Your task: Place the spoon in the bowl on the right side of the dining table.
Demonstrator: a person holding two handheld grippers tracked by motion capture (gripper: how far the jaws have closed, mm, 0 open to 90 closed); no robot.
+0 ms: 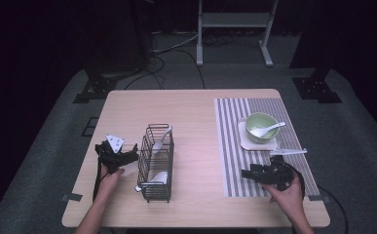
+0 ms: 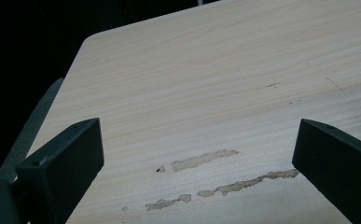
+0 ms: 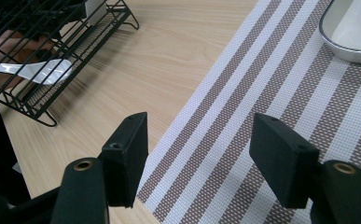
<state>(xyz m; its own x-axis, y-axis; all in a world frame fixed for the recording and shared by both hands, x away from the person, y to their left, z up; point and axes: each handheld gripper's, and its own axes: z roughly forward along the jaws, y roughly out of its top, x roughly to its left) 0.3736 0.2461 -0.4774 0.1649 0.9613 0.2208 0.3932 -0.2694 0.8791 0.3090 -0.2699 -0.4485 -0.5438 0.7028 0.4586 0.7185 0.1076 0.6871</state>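
Observation:
A black wire basket (image 1: 155,163) stands left of the table's middle, and white spoons (image 1: 160,139) lie in it. My left gripper (image 1: 133,153) sits just left of the basket. Its jaws (image 2: 197,154) are wide open over bare wood with nothing between them. A green bowl (image 1: 260,127) with a white spoon (image 1: 269,129) sits on a white square plate (image 1: 244,141) on the striped placemat (image 1: 235,161). My right gripper (image 1: 245,173) hovers over the mat's near left part, open and empty (image 3: 199,158). The basket (image 3: 52,46) and a white spoon (image 3: 33,70) show at the upper left of the right gripper view.
A white utensil (image 1: 288,151) lies on the mat just in front of the plate. The plate's corner (image 3: 355,32) shows at the top right of the right gripper view. Glue-like marks (image 2: 206,161) streak the wood. A metal stand (image 1: 235,22) and cables lie on the floor beyond the table.

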